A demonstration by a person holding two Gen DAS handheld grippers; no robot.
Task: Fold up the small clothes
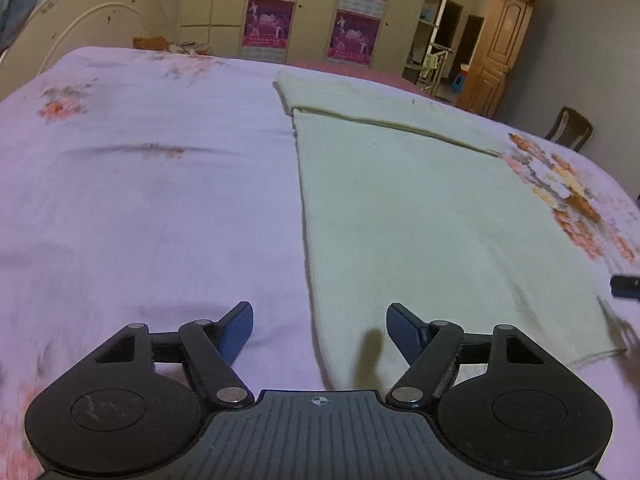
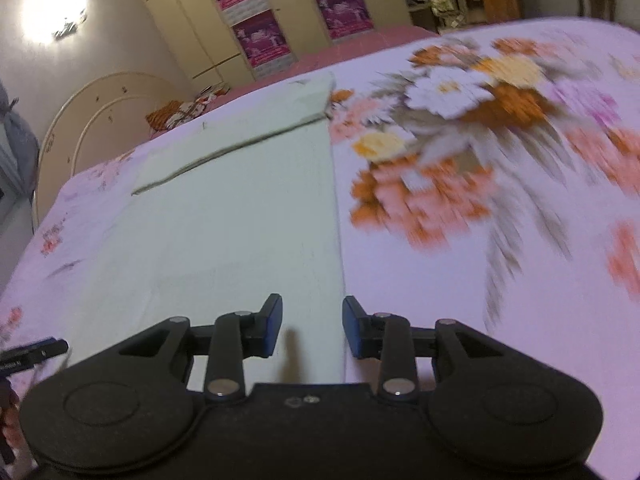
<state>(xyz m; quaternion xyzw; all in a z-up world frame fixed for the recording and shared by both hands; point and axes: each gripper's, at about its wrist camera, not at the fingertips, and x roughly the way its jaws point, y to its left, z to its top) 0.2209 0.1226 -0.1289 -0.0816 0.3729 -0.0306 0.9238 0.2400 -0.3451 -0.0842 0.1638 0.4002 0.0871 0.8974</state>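
Note:
A pale green knit garment [image 1: 420,216] lies flat on the pink floral bedsheet [image 1: 140,200], with a folded band across its far end. My left gripper [image 1: 319,334] is open and empty, low over the garment's near left edge. In the right wrist view the same garment [image 2: 224,216] lies flat, and my right gripper [image 2: 312,326] is open and empty, straddling its near right edge. The tip of the right gripper [image 1: 626,287] shows at the right edge of the left wrist view. The tip of the left gripper [image 2: 34,354] shows at the left edge of the right wrist view.
A cream headboard [image 1: 96,28] stands at the bed's far left. Wardrobes with pink posters [image 1: 312,12] line the back wall. A wooden door [image 1: 500,52] and a chair [image 1: 570,128] are beyond the bed at right. Small clutter [image 2: 180,110] lies at the bed's far edge.

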